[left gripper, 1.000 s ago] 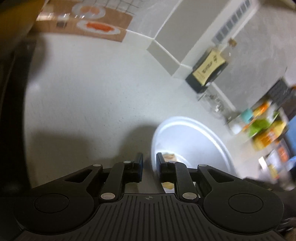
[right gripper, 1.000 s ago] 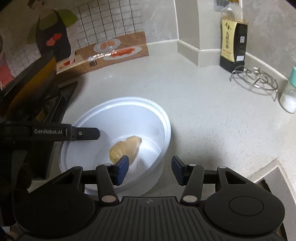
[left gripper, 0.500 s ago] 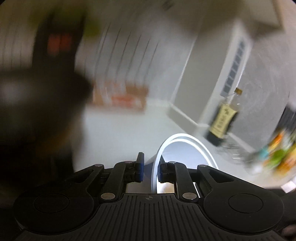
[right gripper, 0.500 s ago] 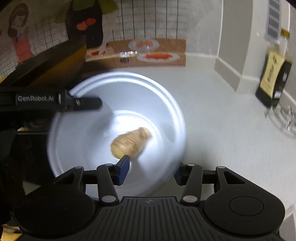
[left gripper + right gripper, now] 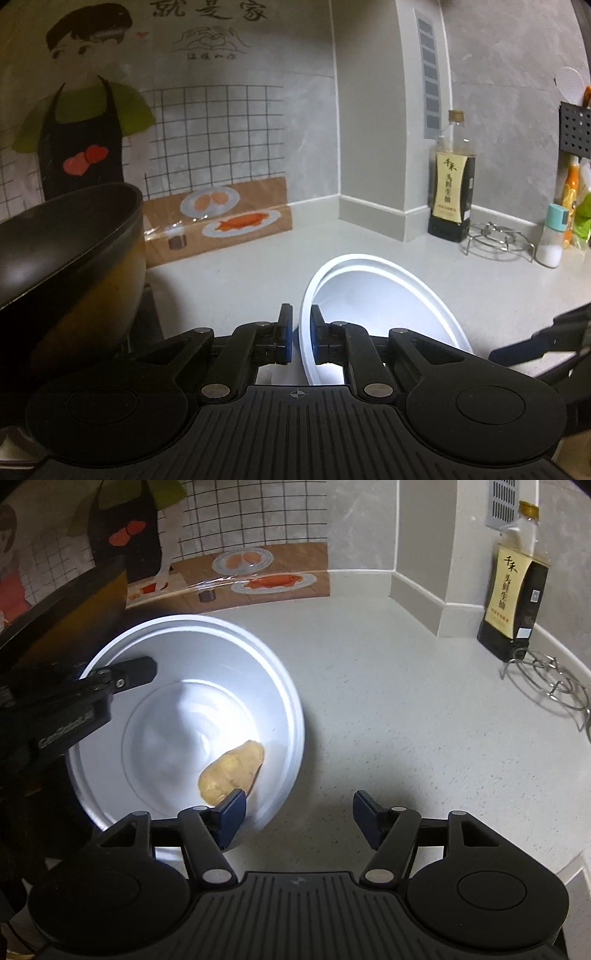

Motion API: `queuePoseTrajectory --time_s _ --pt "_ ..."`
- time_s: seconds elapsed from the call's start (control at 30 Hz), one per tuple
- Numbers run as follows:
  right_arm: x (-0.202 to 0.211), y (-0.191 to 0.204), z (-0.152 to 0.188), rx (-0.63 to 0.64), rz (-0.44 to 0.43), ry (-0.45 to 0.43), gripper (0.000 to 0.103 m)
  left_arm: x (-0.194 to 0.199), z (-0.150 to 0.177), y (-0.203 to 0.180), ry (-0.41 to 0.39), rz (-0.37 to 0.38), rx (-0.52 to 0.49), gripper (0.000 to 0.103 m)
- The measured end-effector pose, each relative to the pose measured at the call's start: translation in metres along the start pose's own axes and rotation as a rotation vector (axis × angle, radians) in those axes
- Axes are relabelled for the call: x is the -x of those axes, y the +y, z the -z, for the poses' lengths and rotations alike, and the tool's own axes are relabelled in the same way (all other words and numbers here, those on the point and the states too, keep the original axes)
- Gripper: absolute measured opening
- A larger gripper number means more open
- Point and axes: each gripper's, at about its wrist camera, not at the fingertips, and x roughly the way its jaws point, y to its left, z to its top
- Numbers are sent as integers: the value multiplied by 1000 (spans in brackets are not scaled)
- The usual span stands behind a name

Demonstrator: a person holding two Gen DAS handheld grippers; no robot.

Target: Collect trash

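Speckled white counter [image 5: 406,709], cartoon backsplash behind. White bowl [image 5: 236,653] now tipped up off it, where a second ago it sat flat; a yellowish scrap [image 5: 232,771] has slid to its low side. Left gripper [image 5: 299,334] is clamped on the bowl's rim. Right gripper [image 5: 299,819], just beside the bowl, is spreading its fingers, nothing between them. Likely next: pick the scrap out. Dark pan [image 5: 70,236] beside the bowl; sauce bottle [image 5: 517,590] well beyond it.

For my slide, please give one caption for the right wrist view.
Left gripper clamps the tilted white bowl holding a yellowish scrap; right gripper opening, empty.
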Motion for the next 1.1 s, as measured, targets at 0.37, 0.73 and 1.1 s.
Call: queuePoseTrajectory --time_s 0.37,0.73,1.1 --pt "5 20 10 101 38 -41 67 27 28 24 -48 51 128 13" --pt "38 36 28 182 -158 -174 47 39 17 0 -32 31 -11 13" --pt "-5 25 8 55 -183 100 41 38 -8 -13 51 176 52 18"
